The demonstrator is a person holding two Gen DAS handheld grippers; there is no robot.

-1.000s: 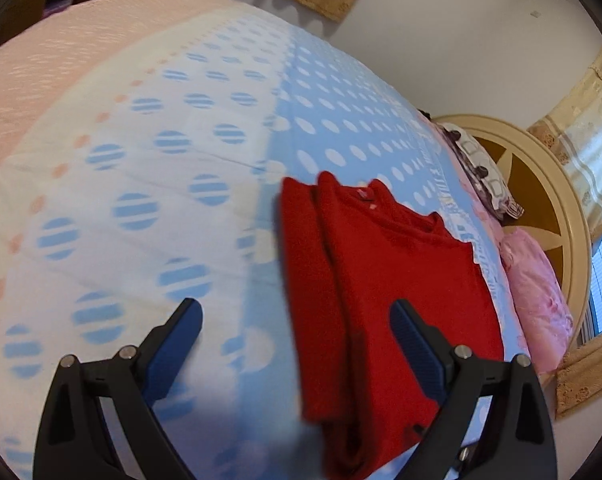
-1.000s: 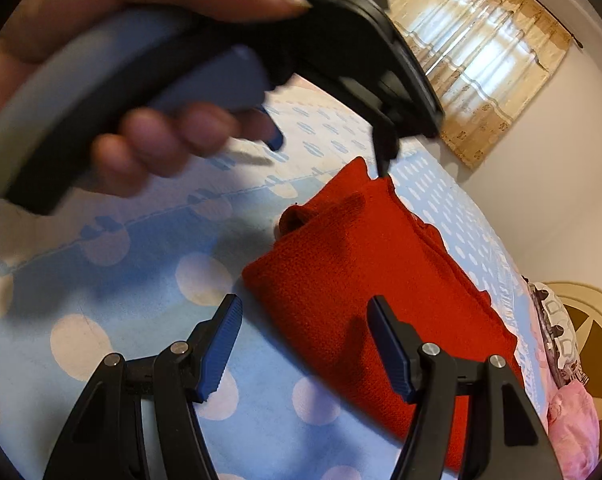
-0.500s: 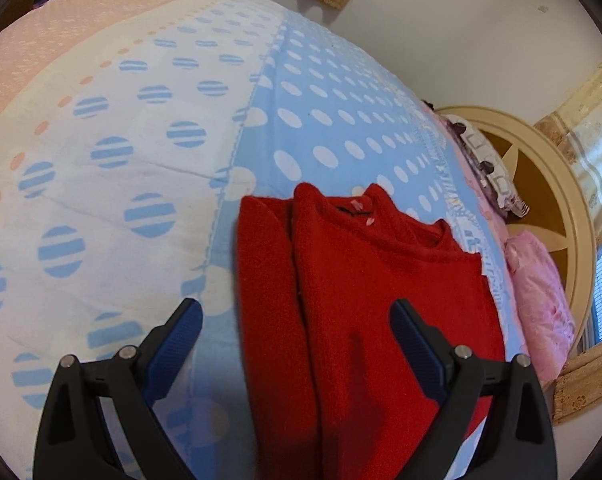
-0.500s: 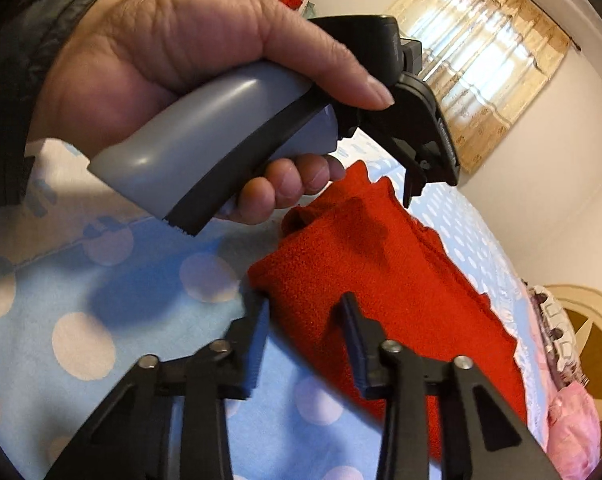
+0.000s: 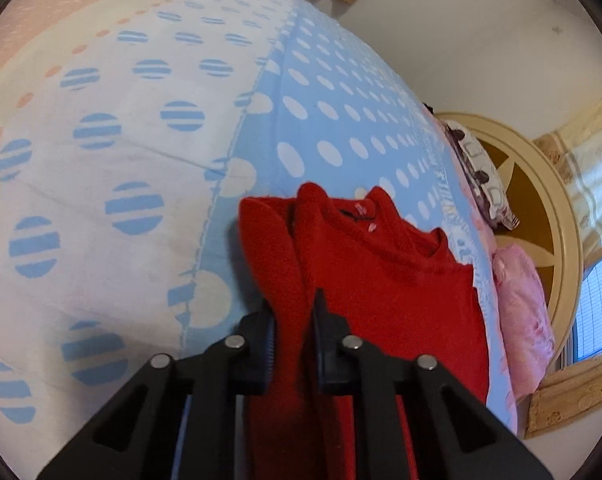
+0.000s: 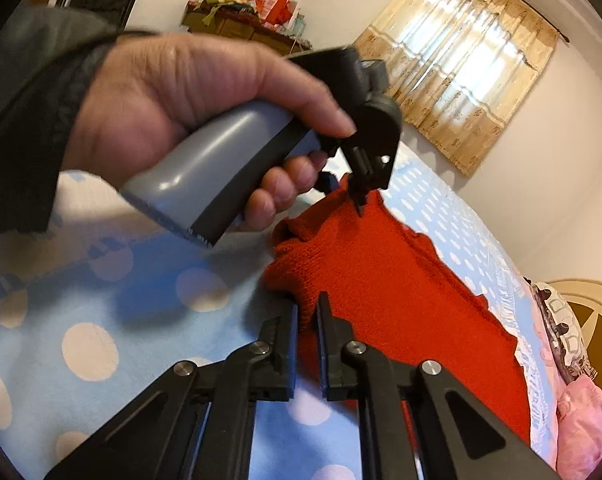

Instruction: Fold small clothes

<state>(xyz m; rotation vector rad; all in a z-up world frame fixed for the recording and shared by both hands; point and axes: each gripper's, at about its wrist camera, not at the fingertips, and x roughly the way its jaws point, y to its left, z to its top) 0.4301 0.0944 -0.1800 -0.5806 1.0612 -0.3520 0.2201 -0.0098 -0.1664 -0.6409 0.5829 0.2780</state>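
Note:
A red knitted sweater [image 5: 385,280] lies folded lengthwise on the bed, collar away from me. My left gripper [image 5: 295,312] is closing its jaws on the folded sleeve strip along the sweater's left side, and the pads pinch red fabric. In the right wrist view the sweater [image 6: 389,280] runs off to the right. My right gripper [image 6: 307,314] is shut on its near corner. Further along the same edge, a hand [image 6: 181,92] holds the left gripper [image 6: 357,198], whose tips bite into the raised fabric.
The bed cover [image 5: 341,100] is blue with white dots, and white with striped dots to the left. A round cream headboard [image 5: 557,208], a patterned pillow [image 5: 481,172] and a pink pillow [image 5: 521,304] lie beyond the sweater. Curtains [image 6: 461,60] and a cluttered cabinet [image 6: 253,16] line the walls.
Both grippers went from wide open to closed on the sweater. The left one moved right over the sleeve strip, then clamped it. The right one stayed put and closed on the near corner.

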